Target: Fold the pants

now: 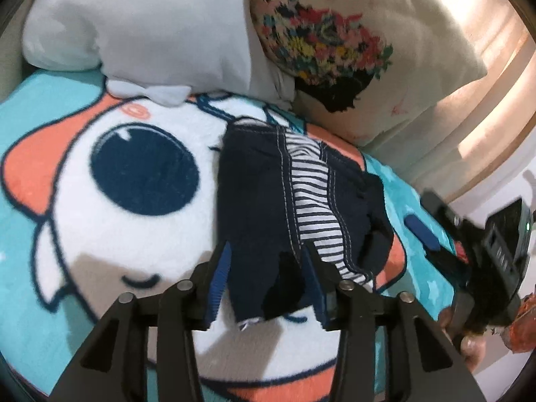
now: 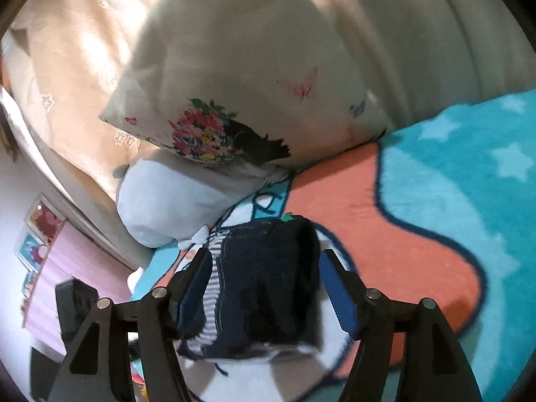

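Note:
The small navy pants (image 1: pixel 258 201) lie folded into a compact bundle on the cartoon blanket (image 1: pixel 140 234), with a navy-and-white striped lining showing along the stitched seams. My left gripper (image 1: pixel 268 284) is open, its blue pads either side of the bundle's near end. In the right wrist view the same pants (image 2: pixel 268 284) lie between the fingers of my right gripper (image 2: pixel 264 288), which is open, with a gap at its right pad (image 2: pixel 338 294). The right gripper's blue pad (image 1: pixel 420 234) also shows beside the bundle in the left wrist view.
A pale blue plush pillow (image 1: pixel 150 26) and a cream floral pillow (image 1: pixel 335 50) lean at the head of the bed, just behind the pants. A padded headboard (image 2: pixel 435 33) and a beige curtain (image 2: pixel 67 50) stand beyond. A pink dresser (image 2: pixel 67 268) is off the bed's side.

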Tool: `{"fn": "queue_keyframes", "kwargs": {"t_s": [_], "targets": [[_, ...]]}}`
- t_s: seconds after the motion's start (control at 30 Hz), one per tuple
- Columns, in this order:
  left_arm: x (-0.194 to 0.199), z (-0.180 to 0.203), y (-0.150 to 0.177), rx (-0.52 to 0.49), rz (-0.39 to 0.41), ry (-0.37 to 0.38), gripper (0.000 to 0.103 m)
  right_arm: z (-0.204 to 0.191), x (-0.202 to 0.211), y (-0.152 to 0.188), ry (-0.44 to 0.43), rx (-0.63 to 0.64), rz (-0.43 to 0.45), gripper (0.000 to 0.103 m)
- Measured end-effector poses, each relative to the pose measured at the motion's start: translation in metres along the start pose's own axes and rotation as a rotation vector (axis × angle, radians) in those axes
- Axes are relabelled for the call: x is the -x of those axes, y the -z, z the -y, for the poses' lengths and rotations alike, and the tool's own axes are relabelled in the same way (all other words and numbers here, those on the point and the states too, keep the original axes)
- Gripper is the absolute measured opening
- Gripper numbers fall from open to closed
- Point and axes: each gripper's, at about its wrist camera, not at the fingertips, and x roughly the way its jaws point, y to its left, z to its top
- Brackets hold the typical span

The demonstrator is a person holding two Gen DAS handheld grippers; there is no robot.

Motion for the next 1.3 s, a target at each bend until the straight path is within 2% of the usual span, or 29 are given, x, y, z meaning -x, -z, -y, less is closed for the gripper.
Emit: {"fn": "queue_keyframes", "kwargs": {"t_s": [0.17,0.43,0.53,0.8,1.1,1.3], "targets": [[0.018,0.0,0.015,-0.044,0.075,-0.096,0.047,-0.001,0.025,0.02,0.065,0.027,0.028,0.072],[0.029,-0.001,0.032,-0.089,0.143,-0.211,0.052,-0.012,0.029,0.045,0.171,0.095,0.033,0.072],[0.032,0.002,0.036,-0.1,0.151,-0.217,0.056,-0.013,0.029,0.049,0.169,0.092,0.023,0.072],[0.033,0.005,0.04,-0.086,0.148,-0.253,0.056,-0.016,0.027,0.057,0.178,0.088,0.006,0.072],[0.031,0.012,0.047,-0.114,0.147,-0.296,0.056,-0.015,0.025,0.063,0.261,0.099,0.008,0.072],[0.024,0.009,0.048,-0.097,0.126,-0.306,0.056,-0.012,0.023,0.065,0.287,0.088,0.012,0.073]]}}
